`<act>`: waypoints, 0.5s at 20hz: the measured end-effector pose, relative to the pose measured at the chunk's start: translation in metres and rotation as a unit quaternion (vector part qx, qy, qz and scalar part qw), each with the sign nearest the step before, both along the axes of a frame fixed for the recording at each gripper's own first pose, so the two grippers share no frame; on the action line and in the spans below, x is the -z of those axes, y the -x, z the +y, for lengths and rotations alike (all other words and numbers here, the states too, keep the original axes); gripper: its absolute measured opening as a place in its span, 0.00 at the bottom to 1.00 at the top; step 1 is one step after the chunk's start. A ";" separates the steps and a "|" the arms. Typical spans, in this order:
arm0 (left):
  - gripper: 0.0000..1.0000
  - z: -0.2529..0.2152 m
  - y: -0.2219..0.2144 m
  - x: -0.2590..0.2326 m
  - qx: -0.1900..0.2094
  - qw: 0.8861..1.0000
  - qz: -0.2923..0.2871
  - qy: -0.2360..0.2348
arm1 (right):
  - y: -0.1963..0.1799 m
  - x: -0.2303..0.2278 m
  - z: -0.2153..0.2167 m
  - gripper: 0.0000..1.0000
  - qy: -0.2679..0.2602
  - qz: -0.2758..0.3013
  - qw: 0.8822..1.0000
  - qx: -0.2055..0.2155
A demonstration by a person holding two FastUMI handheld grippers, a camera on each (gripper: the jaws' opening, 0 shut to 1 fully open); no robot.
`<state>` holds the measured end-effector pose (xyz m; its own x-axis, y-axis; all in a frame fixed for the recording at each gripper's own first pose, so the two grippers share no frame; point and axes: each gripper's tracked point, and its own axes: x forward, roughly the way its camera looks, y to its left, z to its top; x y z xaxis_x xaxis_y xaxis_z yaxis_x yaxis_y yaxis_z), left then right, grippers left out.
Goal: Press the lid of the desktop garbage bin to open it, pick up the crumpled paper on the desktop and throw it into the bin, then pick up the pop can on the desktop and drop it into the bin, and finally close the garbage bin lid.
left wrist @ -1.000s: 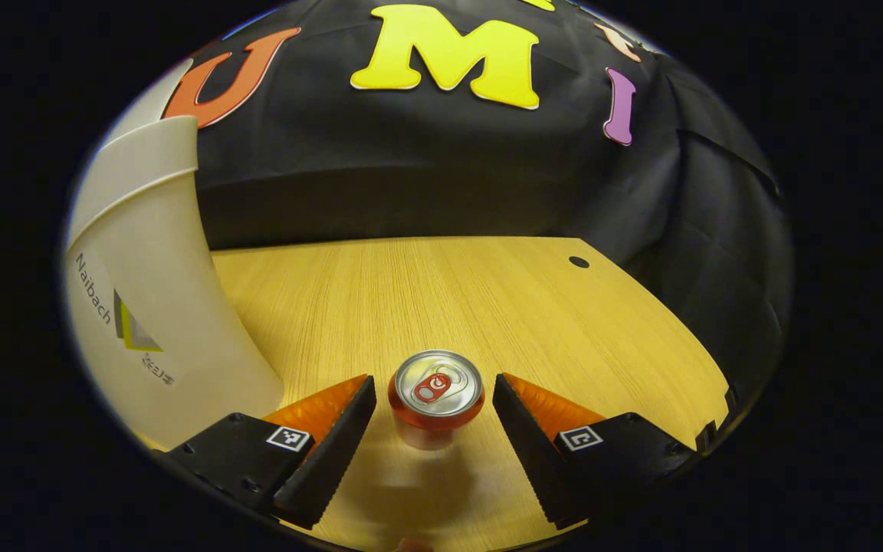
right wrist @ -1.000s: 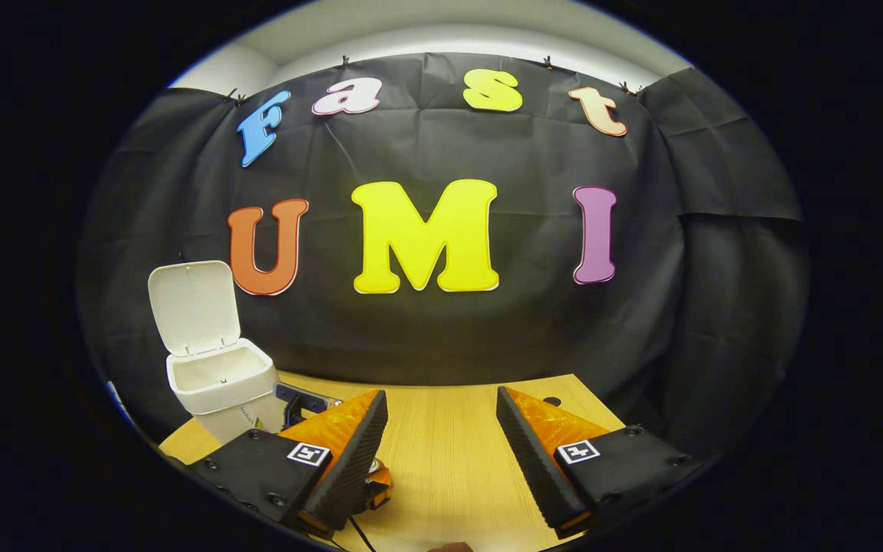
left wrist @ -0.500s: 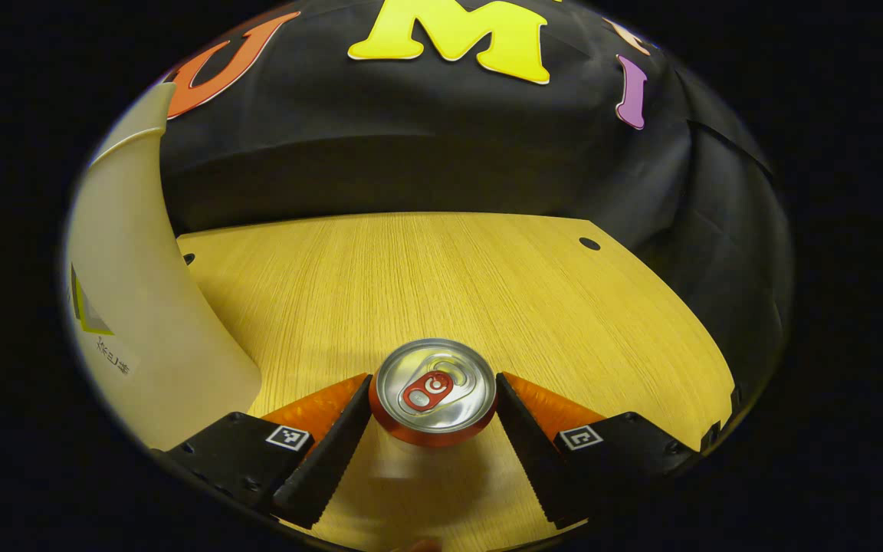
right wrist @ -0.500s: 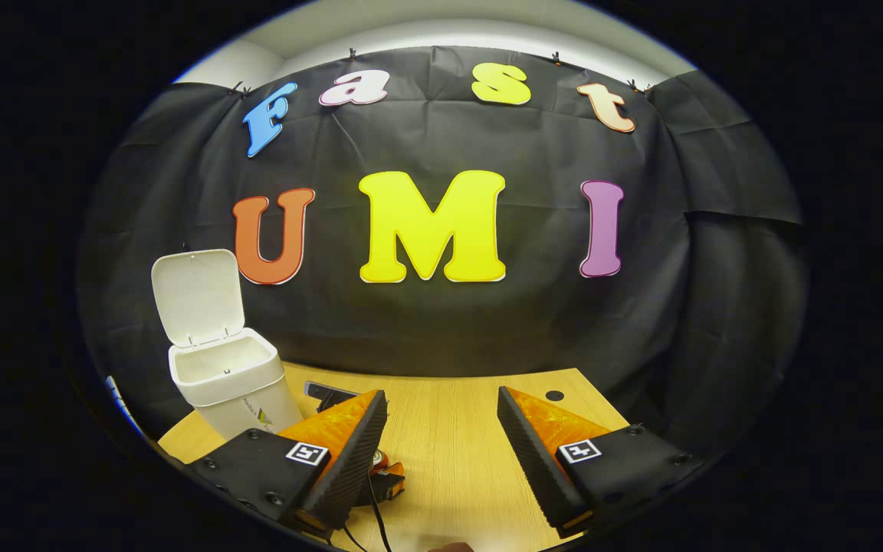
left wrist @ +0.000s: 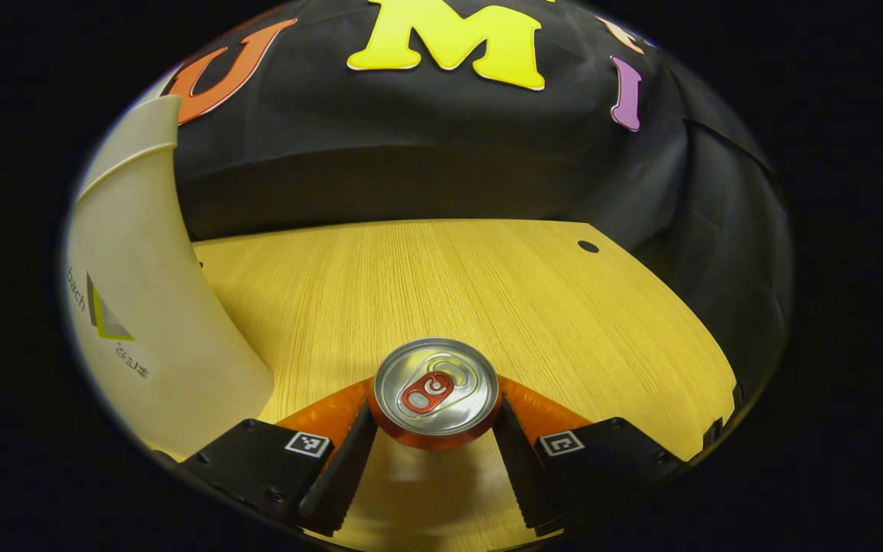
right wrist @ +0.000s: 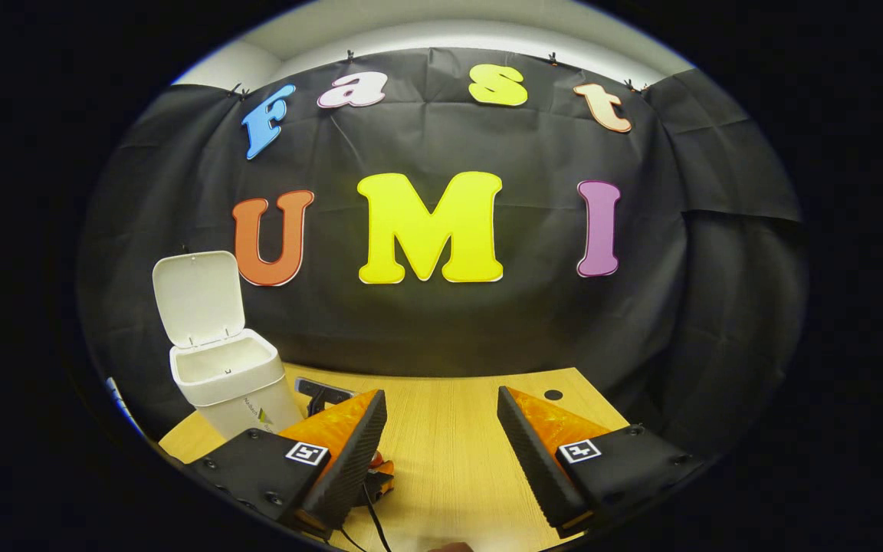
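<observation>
A: Aluminium pop can (left wrist: pixel 436 393) stood upright on the desk (left wrist: pixel 487 284), pinched between the left gripper (left wrist: pixel 435 429) fingers.

B: Bin (left wrist: pixel 142 307)?

A: Left of it, near, lid (right wrist: pixel 198 297) up. Right gripper (right wrist: pixel 441 437) was wide apart, holding nothing.

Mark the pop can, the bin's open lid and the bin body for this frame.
pop can (left wrist: pixel 435 387), left gripper view, on its silver top.
lid (right wrist: pixel 198 297), right gripper view, on its inner face.
bin (right wrist: pixel 246 402), right gripper view, on its front wall.

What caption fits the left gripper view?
Left hand-held gripper shut on an upright pop can, beside the white bin.
</observation>
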<state>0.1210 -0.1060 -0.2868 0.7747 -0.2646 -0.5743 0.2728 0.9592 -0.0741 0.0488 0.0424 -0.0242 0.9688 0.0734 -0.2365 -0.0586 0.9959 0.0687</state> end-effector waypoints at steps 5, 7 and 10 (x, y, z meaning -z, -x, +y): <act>0.83 0.011 0.006 -0.033 0.000 1.000 -0.028 0.000 | 0.002 0.001 0.000 0.93 -0.006 -0.003 1.000 -0.001; 0.83 0.016 0.008 -0.050 -0.003 0.999 -0.043 -0.001 | 0.003 0.000 -0.006 0.93 -0.007 -0.006 1.000 0.003; 0.83 0.025 0.006 -0.081 -0.008 0.997 -0.075 0.000 | 0.002 -0.001 -0.011 0.93 -0.016 -0.006 1.000 0.010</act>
